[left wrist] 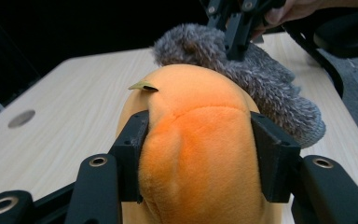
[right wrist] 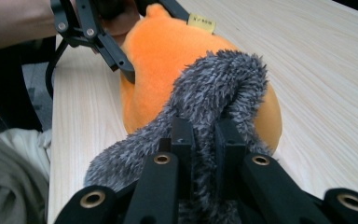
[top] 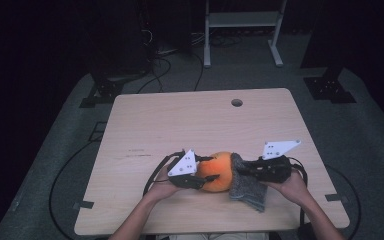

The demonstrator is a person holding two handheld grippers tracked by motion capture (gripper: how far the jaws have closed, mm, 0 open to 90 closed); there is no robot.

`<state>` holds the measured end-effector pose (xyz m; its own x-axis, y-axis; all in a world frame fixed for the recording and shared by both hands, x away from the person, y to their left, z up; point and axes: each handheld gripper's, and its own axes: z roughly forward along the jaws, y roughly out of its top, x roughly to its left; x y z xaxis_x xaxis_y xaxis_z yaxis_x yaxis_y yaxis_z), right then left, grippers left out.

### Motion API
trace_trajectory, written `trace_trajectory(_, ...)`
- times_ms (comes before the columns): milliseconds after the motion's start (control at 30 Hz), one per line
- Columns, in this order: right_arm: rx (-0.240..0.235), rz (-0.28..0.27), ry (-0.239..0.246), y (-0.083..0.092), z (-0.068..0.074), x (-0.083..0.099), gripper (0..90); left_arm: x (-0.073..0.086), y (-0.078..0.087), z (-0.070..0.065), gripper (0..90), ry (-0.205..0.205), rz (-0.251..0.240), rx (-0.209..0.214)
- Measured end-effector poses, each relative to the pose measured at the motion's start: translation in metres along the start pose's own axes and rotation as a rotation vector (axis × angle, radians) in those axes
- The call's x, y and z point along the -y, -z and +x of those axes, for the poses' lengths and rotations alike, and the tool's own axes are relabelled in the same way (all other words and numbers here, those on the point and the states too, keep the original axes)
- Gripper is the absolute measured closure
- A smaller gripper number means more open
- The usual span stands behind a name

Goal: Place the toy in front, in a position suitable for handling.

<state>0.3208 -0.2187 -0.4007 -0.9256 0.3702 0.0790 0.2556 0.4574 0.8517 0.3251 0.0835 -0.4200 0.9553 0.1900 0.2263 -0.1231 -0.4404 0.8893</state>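
An orange plush toy (top: 219,171) lies near the front middle of the wooden table (top: 180,120). My left gripper (top: 205,175) comes in from the left and is shut on it; in the left gripper view the black pads (left wrist: 133,140) dent the plush (left wrist: 200,154) on both sides. A grey fuzzy cloth (top: 247,187) drapes against the toy's right side. My right gripper (top: 242,170) is shut on a fold of this cloth (right wrist: 214,93), its jaws close together with grey pile pinched between them. A small yellow tag (right wrist: 201,22) sticks out of the toy.
A round hole (top: 236,102) sits in the tabletop near the far edge. The bare wood behind and left of the toy is free. Cables and a white stand (top: 242,30) are on the dark floor beyond the table.
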Motion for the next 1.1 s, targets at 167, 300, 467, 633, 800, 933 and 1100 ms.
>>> trace_trajectory(167,-0.006,0.018,0.004,-0.024,0.003,-0.002,80.4,0.007,0.001,0.005,24.3,0.118,0.027,-0.004)
trace_trajectory(300,-0.001,0.022,0.015,-0.029,0.004,-0.003,80.5,0.010,0.003,0.008,30.1,0.147,0.051,-0.006)
trace_trajectory(467,0.020,0.088,-0.021,-0.026,-0.006,0.013,80.5,0.016,0.007,0.009,38.9,0.159,0.039,-0.007)
trace_trajectory(633,0.015,0.063,-0.057,-0.012,-0.011,0.018,80.4,0.021,0.010,0.006,41.5,0.132,0.021,0.011)
trace_trajectory(800,-0.024,-0.008,-0.037,-0.017,-0.011,0.001,80.3,0.022,0.012,0.002,42.5,0.103,0.015,0.017)
trace_trajectory(933,-0.054,0.003,-0.064,-0.028,-0.017,0.005,80.4,0.024,0.015,0.003,42.2,0.114,0.021,0.021)
trace_trajectory(1100,-0.037,0.111,-0.099,-0.023,-0.020,0.019,80.2,0.024,0.013,0.001,42.0,0.098,0.009,0.032)
